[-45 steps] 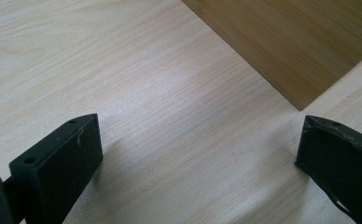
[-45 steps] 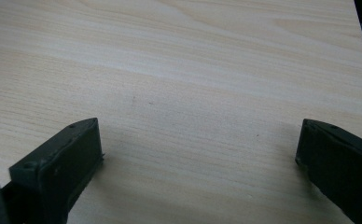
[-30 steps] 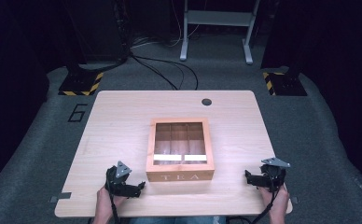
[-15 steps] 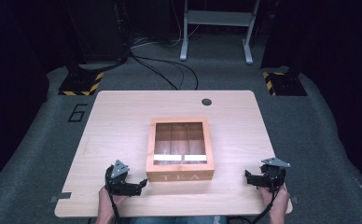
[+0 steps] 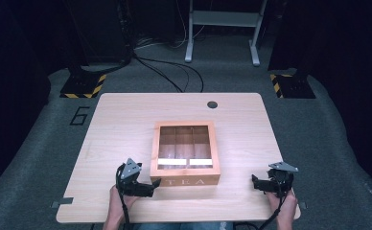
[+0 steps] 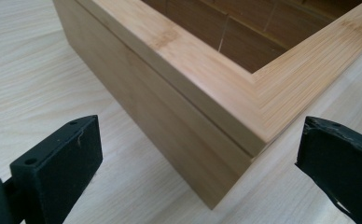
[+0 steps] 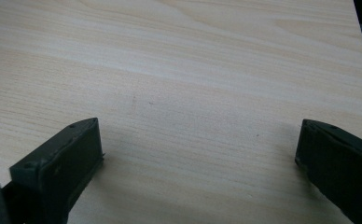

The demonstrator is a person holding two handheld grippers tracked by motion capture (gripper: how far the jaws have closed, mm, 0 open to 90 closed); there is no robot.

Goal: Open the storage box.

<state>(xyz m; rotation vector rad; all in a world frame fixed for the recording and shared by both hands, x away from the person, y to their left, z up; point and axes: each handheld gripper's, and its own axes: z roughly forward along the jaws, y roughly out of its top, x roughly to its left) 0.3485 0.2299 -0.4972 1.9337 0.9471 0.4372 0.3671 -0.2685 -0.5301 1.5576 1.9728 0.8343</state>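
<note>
While wooden tea box (image 5: 184,153) sits mid-table (image 5: 126,120), lid closed, we see left gripper (image 5: 151,184) just beside box's near-left corner, jaws spread wide, corner between them, no contact. Right gripper (image 5: 255,181) well apart near table's right edge, jaws spread over bare wood.

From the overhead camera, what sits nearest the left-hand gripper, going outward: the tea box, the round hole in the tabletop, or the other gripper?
From the left gripper:
1. Tea box, right beside it.
2. Right gripper, across the table's near edge.
3. Round hole, near the far edge.
</note>
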